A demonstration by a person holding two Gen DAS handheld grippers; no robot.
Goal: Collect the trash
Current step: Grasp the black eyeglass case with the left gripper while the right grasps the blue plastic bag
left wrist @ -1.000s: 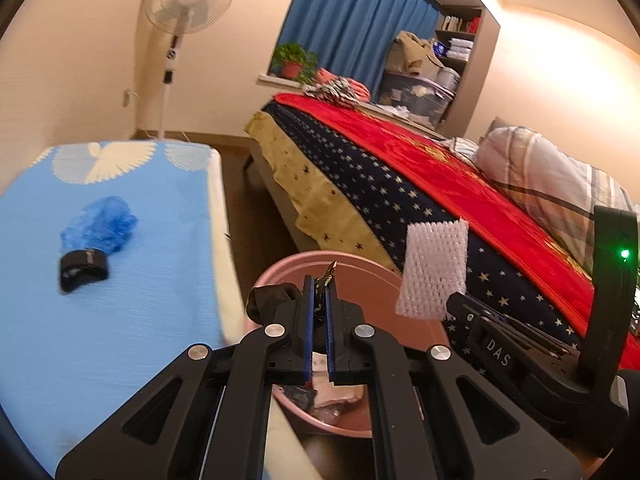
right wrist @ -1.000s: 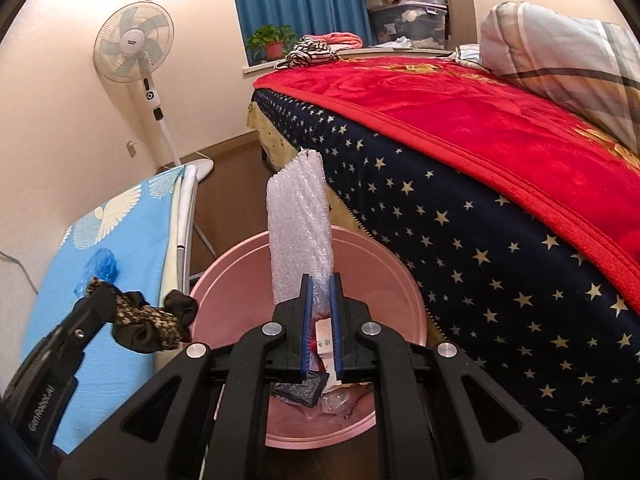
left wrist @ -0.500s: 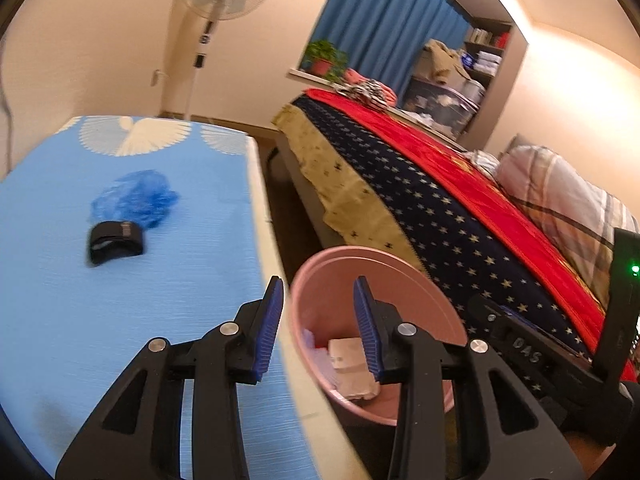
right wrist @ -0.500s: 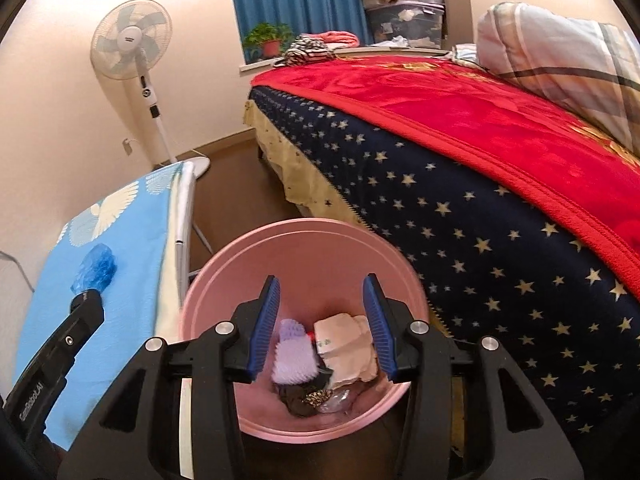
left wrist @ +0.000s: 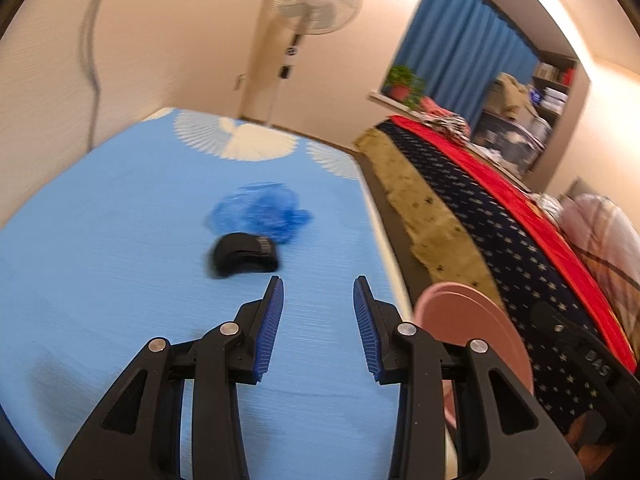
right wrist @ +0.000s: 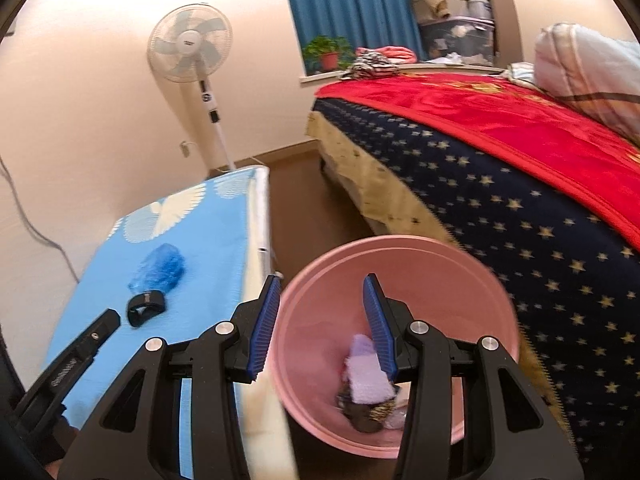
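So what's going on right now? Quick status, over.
Left gripper open, empty, over board. Right gripper open over bin. Black band and blue wad uncollected. Nothing blocking.

White standing fan (right wrist: 189,49) by wall beyond surface's far edge. Potted plant (right wrist: 328,53) on windowsill, blue curtain (right wrist: 352,4) behind. Bed (right wrist: 500,168): red blanket, starred navy cover, plaid pillow (right wrist: 588,68).

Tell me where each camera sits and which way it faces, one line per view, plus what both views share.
Left wrist: on the open left gripper, over the blue table, facing the black band and blue plastic wad.
Right wrist: on the open right gripper, looking down into the pink bin; the left gripper shows at lower left.
Shared: table, band, wad, bin, fan, bed.
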